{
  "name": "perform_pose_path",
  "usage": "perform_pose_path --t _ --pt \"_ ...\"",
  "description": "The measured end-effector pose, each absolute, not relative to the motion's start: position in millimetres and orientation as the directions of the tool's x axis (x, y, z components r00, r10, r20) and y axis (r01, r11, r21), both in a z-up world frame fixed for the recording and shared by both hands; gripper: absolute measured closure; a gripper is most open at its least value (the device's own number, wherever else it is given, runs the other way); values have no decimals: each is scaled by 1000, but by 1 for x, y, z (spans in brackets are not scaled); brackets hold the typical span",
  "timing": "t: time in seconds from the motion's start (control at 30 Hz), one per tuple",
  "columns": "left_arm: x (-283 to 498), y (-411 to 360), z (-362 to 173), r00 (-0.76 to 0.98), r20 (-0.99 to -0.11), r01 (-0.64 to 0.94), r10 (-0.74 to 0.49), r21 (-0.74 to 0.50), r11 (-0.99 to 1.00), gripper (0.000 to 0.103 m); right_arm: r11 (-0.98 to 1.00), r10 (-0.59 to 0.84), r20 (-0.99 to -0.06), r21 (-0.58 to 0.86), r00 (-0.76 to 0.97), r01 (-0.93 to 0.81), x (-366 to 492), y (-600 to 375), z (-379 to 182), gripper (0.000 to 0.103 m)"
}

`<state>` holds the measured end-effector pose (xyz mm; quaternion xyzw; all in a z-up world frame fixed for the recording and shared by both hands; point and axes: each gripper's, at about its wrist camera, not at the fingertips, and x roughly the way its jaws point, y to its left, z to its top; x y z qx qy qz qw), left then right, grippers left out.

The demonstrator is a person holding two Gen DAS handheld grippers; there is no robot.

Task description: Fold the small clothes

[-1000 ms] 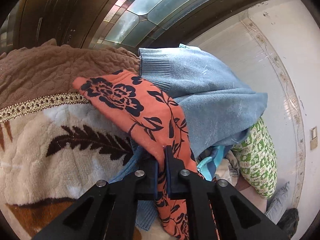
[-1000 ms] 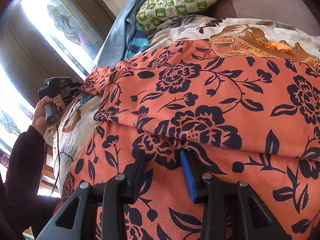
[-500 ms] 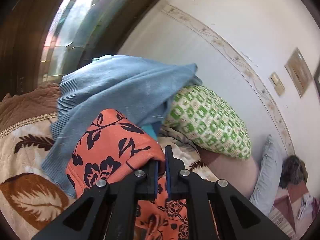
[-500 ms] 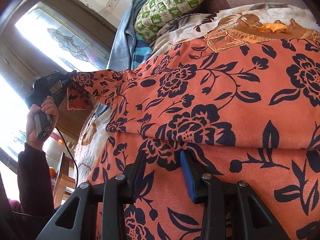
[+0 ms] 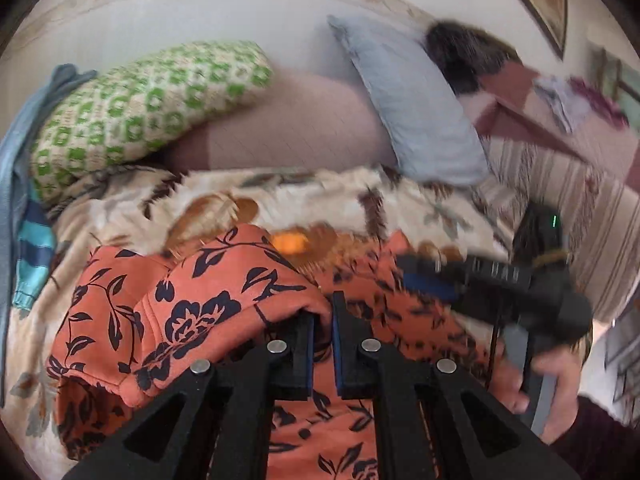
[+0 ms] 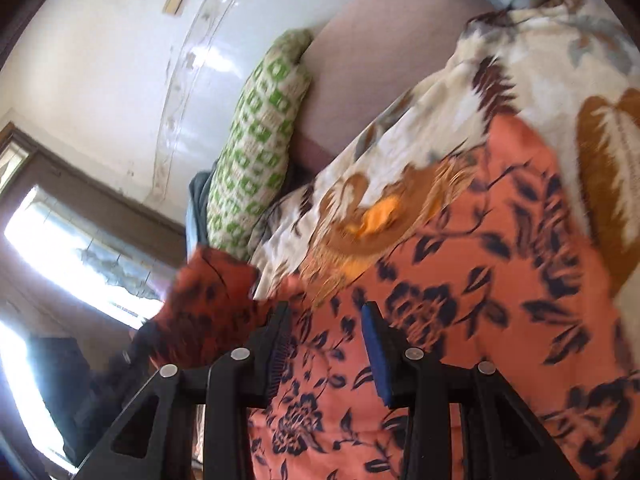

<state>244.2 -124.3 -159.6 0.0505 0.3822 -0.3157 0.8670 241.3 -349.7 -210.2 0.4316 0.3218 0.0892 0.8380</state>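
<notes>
The left gripper (image 5: 323,322) is clamped on a cuff or edge of the orange floral garment (image 5: 192,312) and has swung it, in the past second, from over by the window and the blue sweater (image 5: 12,152) across to the middle of the bed; its view now faces the green pillow (image 5: 140,108) at 10 o'clock and the grey pillow (image 5: 408,108) at 1 o'clock, with the pinched cloth humped up at 9 o'clock of the jaws. The garment's body lies spread on the patterned blanket (image 5: 280,196). The right gripper (image 6: 326,344) has its jaws about half open over the body of the garment; cloth lies between them, but I cannot tell whether the pads press on it. In the left view it shows blurred at 3 o'clock, gripped by the person's hand (image 5: 548,388). My reading: a sleeve or side is being carried over the body, so one fold is nearly laid; the next move would be to set it down flat and release.
</notes>
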Motion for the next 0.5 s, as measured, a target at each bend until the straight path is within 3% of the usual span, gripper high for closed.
perform_pose_path --t 0.07,0.1,0.13,0.2,0.3,0.4,0.5 --pt "240 -140 -176 454 -761 626 -463 -97 774 92 623 354 -494 758 794 194 237 -370 -205 38" --pt "239 -140 -177 464 -766 632 -445 -66 772 89 621 325 -500 753 803 218 235 -378 -203 32" --pt "238 -134 -175 483 -758 628 -439 -49 776 86 616 315 -496 756 809 223 235 -386 -202 32" --pt "242 -118 -162 519 -729 608 -447 -52 792 53 622 314 -498 751 808 221 237 -390 -197 32" --pt "257 -87 -141 569 -647 576 -507 -126 808 26 667 320 -520 717 792 201 241 -381 -194 32" --pt "268 -86 -150 541 -672 560 -506 -161 813 22 711 339 -549 681 764 174 243 -362 -198 32" --pt "264 -109 -179 504 -753 594 -423 -54 803 22 751 330 -566 643 755 154 243 -349 -199 32"
